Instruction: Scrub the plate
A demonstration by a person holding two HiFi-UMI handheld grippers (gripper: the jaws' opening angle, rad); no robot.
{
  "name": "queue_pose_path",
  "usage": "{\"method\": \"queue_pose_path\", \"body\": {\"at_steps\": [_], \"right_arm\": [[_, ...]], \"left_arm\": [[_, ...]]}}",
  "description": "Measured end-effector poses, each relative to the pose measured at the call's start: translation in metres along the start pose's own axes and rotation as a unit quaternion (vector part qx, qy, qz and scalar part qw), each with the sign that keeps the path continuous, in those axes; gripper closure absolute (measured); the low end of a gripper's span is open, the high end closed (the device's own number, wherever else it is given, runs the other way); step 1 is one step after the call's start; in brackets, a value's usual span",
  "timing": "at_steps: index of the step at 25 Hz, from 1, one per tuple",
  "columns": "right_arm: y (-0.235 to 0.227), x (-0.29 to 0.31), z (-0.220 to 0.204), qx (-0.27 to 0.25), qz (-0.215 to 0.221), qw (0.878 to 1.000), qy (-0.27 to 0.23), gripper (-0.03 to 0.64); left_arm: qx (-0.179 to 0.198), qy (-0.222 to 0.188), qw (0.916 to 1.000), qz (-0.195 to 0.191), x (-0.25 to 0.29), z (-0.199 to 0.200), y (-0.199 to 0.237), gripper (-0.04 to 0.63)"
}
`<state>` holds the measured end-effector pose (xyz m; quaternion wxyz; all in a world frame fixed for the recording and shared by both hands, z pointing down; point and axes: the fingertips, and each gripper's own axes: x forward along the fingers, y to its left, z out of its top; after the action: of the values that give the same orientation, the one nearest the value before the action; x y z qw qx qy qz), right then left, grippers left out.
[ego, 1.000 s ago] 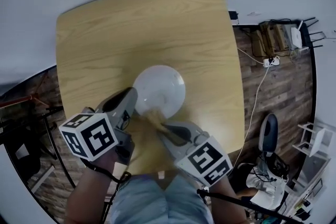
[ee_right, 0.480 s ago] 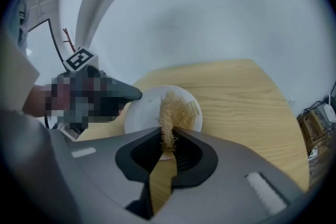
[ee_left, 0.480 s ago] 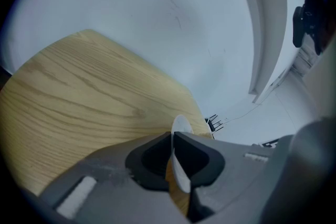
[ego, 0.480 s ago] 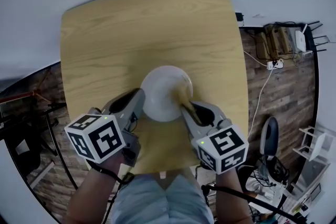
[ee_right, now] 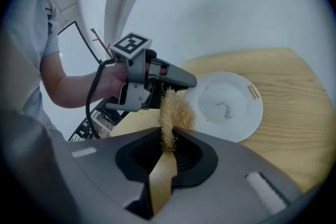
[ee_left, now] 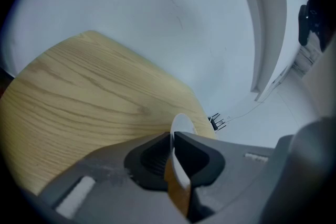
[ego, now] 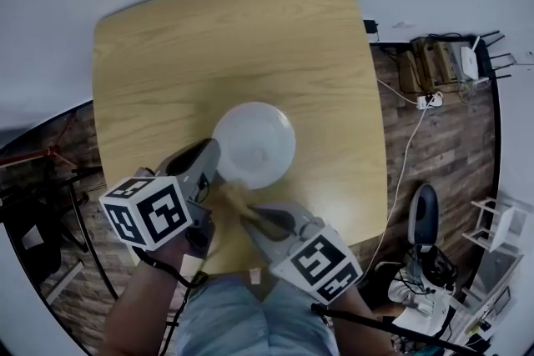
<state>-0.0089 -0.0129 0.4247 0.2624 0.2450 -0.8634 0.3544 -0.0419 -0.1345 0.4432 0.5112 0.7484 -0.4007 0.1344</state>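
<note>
Wooden table (ego: 209,37) holds the white plate (ego: 254,142) near its front edge; left gripper (ego: 214,165) pinches the rim, right gripper (ego: 253,215) clasps a fibrous scrubber (ego: 233,194) beside it. Sweep across the centre, pressing lightly.

Two grey moulded units, left gripper (ego: 213,156) and right gripper (ego: 253,219), black-padded jaws, each topped by a white cube with black square markers. A black cable (ee_right: 96,82) hangs beneath the left cube (ee_right: 130,43). The person wears a pale blue short sleeve (ee_right: 50,34) and light blue denim (ego: 242,317).
</note>
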Motion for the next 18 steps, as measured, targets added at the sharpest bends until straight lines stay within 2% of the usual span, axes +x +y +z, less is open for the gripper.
{"method": "queue_pose_path", "body": {"at_steps": [7, 13, 16, 18], "right_arm": [[-0.001, -0.020, -0.004, 0.002, -0.011, 1.000, -0.015, 0.569], [0.009, -0.039, -0.012, -0.003, -0.028, 0.999, -0.026, 0.569], [0.015, -0.055, -0.005, 0.001, -0.038, 0.998, -0.057, 0.569], [0.018, -0.070, -0.002, 0.001, -0.049, 0.996, -0.078, 0.569]], "left_arm": [[0.013, 0.002, 0.9998, 0.014, -0.005, -0.011, -0.003, 0.536], [0.020, -0.015, 0.9994, 0.024, -0.030, -0.023, -0.006, 0.526], [0.042, -0.040, 0.9978, 0.031, -0.048, -0.026, -0.017, 0.528], [0.070, -0.061, 0.9950, 0.037, -0.062, -0.028, -0.031, 0.528]]}}
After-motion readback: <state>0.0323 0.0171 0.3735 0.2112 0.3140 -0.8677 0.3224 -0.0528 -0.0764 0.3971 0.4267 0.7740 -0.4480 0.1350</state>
